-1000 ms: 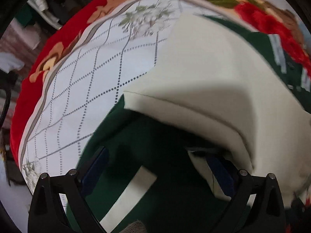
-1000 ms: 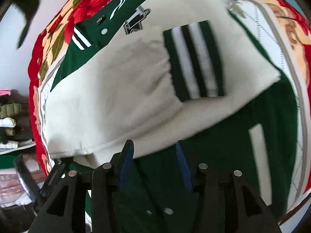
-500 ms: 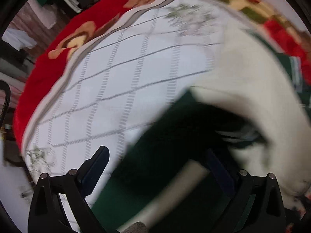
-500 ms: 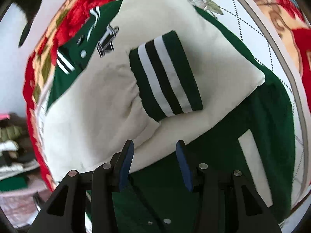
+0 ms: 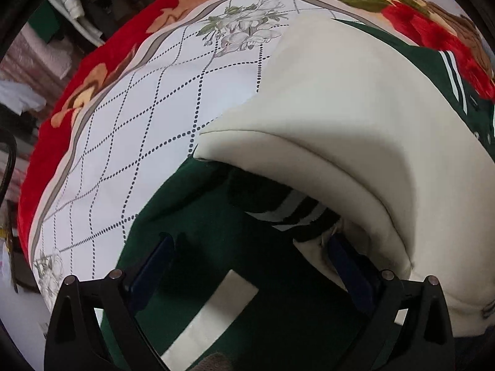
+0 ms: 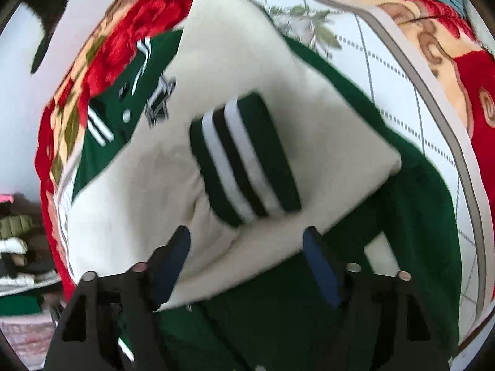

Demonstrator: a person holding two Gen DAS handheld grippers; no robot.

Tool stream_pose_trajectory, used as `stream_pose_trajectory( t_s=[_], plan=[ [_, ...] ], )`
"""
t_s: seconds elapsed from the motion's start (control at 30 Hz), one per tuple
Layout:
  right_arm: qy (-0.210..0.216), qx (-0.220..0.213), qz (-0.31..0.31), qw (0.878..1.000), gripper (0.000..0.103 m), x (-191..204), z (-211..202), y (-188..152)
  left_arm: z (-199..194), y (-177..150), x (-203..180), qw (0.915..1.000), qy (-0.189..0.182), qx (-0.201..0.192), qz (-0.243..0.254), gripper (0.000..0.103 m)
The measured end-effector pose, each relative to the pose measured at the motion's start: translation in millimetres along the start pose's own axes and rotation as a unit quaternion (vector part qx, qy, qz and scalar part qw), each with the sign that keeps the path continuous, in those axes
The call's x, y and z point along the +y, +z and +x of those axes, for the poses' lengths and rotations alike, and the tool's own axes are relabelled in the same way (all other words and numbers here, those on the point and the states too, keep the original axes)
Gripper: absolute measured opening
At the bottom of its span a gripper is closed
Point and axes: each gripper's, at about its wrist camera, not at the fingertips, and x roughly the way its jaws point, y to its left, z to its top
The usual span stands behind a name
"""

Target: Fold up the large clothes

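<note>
Green varsity jacket lay on the floral blanket over the bed, cream sleeves crossed over the chest. My left gripper had wide fingers, nothing gripped; right gripper was also wide and empty, near the striped cuff. Best move, I judged: pinch both hem corners evenly and lift together so the sleeves don't slide. Hem was cut off below; right view was blurred.

Both wrist views close above jacket
</note>
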Motion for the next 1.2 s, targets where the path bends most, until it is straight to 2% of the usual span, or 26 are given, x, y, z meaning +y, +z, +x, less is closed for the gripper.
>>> stream_pose_trajectory(
  t_s=[0.07,0.13,0.17,0.2,0.23,0.27,0.3,0.37,0.47,0.57,0.63,0.7,0.73,0.77,0.8,0.83,0.87,0.9,0.97,1.0,1.1,1.2],
  plan=[
    [-0.016,-0.005,-0.005,1.000,0.078,0.1,8.2,9.2,-1.9,1.1,-4.2,1.0000,0.004,0.001,0.007,0.103],
    [-0.010,0.004,-0.014,1.000,0.077,3.6,23.2,18.5,-10.4,1.7,-2.1,0.9999,0.004,0.003,0.010,0.103],
    [-0.020,0.004,-0.022,1.000,0.069,6.0,29.2,22.2,-17.0,0.8,1.3,0.9999,0.005,0.000,0.010,0.103],
    [-0.023,0.001,-0.030,0.999,0.053,8.7,32.4,24.7,-22.2,-1.6,2.3,0.9999,0.004,-0.003,0.009,0.103],
    [-0.034,-0.015,-0.054,0.998,0.030,16.2,30.7,28.6,-28.0,-4.3,7.3,0.9999,0.003,-0.005,0.008,0.103],
    [-0.040,-0.028,-0.071,0.996,0.016,22.1,25.1,31.2,-32.3,-7.3,10.2,1.0000,0.005,-0.005,0.006,0.103],
    [-0.038,-0.039,-0.078,0.995,0.015,26.1,18.0,33.4,-37.8,-11.0,14.5,1.0000,0.003,-0.006,0.001,0.103],
    [-0.019,-0.096,-0.085,0.992,0.015,35.4,-19.3,40.4,-44.5,-15.8,21.3,0.9999,0.001,-0.004,-0.012,0.103],
    [-0.005,-0.155,-0.095,0.983,0.015,47.7,-59.5,47.0,-42.0,-15.7,15.3,0.9995,-0.004,0.003,-0.031,0.103],
    [-0.017,-0.168,-0.096,0.981,0.015,56.5,-68.3,55.2,-29.2,-3.9,8.4,0.9986,0.012,0.007,-0.052,0.103],
    [-0.037,-0.145,-0.086,0.985,0.015,55.5,-52.8,61.6,-9.4,5.7,2.1,0.9976,0.044,0.013,-0.052,0.103],
    [-0.058,-0.113,-0.072,0.989,0.018,48.0,-32.4,66.0,5.0,10.2,2.9,0.9970,0.052,0.015,-0.055,0.103],
    [-0.072,-0.081,-0.068,0.992,0.019,42.2,-14.9,69.1,6.7,11.9,4.8,0.9972,0.053,0.009,-0.053,0.103],
    [-0.084,-0.038,-0.055,0.994,0.024,31.4,4.5,71.5,6.2,12.1,6.2,0.9973,0.058,0.006,-0.046,0.103],
    [-0.075,-0.002,-0.033,0.997,0.029,17.4,17.9,70.9,5.2,11.9,9.7,0.9974,0.060,0.007,-0.040,0.103],
    [-0.057,0.015,-0.013,0.998,0.032,6.1,22.7,68.4,3.0,10.9,14.1,0.9973,0.063,0.012,-0.037,0.103],
    [-0.049,0.022,-0.002,0.999,0.044,-1.3,22.7,66.0,-0.3,9.0,19.8,0.9969,0.067,0.021,-0.035,0.103],
    [-0.042,0.025,0.004,0.999,0.060,-7.6,20.4,62.5,-3.6,6.4,24.1,0.9971,0.064,0.025,-0.033,0.103],
    [-0.028,0.022,0.001,0.999,0.074,-21.8,5.9,46.8,-15.7,-4.6,31.9,0.9980,0.053,0.025,-0.022,0.103],
    [-0.029,0.015,-0.003,0.999,0.074,-28.2,-2.4,36.3,-24.1,-13.6,36.2,0.9986,0.048,0.022,-0.009,0.103],
    [-0.071,0.019,-0.024,0.997,0.074,-47.6,-15.4,2.7,-43.4,-42.3,39.1,0.9980,0.049,0.017,0.035,0.103],
    [-0.161,0.013,-0.049,0.986,0.074,-78.4,-16.7,-25.8,-53.7,-70.2,28.9,0.9960,0.045,0.023,0.074,0.103]
  ],
)
